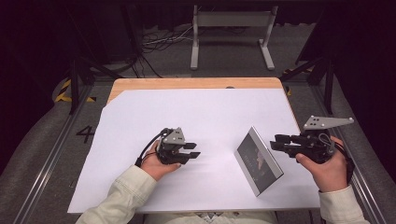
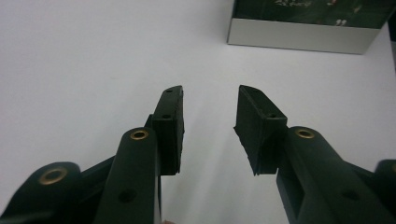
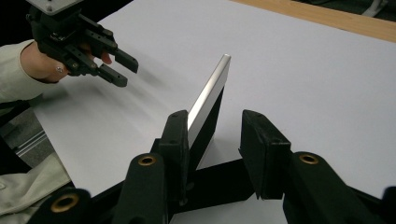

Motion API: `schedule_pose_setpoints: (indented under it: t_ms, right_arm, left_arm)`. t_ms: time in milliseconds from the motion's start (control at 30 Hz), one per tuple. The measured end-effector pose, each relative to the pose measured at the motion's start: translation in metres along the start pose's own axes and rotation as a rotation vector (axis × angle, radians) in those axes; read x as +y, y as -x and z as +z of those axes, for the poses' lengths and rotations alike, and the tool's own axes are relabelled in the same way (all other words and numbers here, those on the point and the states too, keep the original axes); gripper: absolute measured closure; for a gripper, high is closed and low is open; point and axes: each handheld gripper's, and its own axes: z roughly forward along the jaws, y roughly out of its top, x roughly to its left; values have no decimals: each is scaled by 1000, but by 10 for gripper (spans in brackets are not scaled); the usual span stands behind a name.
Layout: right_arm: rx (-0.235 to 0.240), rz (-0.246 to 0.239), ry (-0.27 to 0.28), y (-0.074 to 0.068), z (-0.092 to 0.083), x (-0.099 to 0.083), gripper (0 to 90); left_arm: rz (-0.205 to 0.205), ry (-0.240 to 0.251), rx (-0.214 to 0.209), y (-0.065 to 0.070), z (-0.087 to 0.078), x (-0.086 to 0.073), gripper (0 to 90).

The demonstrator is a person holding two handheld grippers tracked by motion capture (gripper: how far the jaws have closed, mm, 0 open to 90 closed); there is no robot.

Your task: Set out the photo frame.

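Picture frame (image 1: 258, 161) stands propped on white sheet (image 1: 196, 121) over desk (image 1: 140, 84), right of centre, long axis running diagonally toward you. Your right gripper (image 1: 276, 143) nearer, just beside its upper edge, fingers (image 3: 175, 140) parted, edge between them, not pinched. Left gripper (image 1: 190, 152) well apart to frame's left, fingers (image 2: 170, 126) parted, empty.

a wide stretch of bare white sheet (image 1: 196, 116) is left free across the middle and far side. the only obstacle is the picture frame (image 1: 258, 161), propped at a tilt near the right, between the left gripper (image 1: 192, 153) and right gripper (image 1: 275, 143).
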Motion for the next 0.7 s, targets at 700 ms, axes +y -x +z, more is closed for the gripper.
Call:
schedule_pose_setpoints:
  t_ms: [700]
  right_arm:
    - [-14, 104, -96, -12, 3, 26, 581]
  left_arm:
    - [-68, 48, 76, -19, -15, -13, 608]
